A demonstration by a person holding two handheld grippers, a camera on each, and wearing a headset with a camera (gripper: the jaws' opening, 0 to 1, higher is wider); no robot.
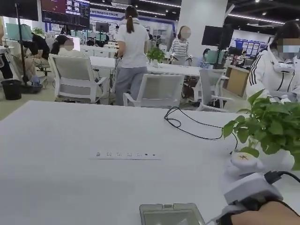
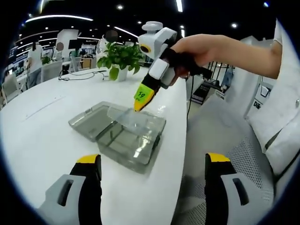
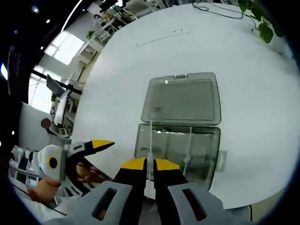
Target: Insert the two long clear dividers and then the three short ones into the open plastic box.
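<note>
Box (image 2: 121, 160): smoky clear plastic, rectangular with rounded corners, open near the edge of the table (image 1: 93, 187). Its hinged lid (image 3: 180, 98) lies flat beside the base.
Divider (image 3: 150, 140): thin clear strip, seen edge-on, pinched between the narrow yellow-tipped jaws of the right gripper (image 3: 150, 164). It sits over the base, near one end wall.
Second strip (image 3: 189, 145): clear, upright in the base.
Left gripper (image 2: 153, 159): jaws wide, holding nothing, near the box.
Table: smooth, white.
Plant (image 1: 272, 124) and black cable (image 1: 187, 126): well apart from the box.
</note>
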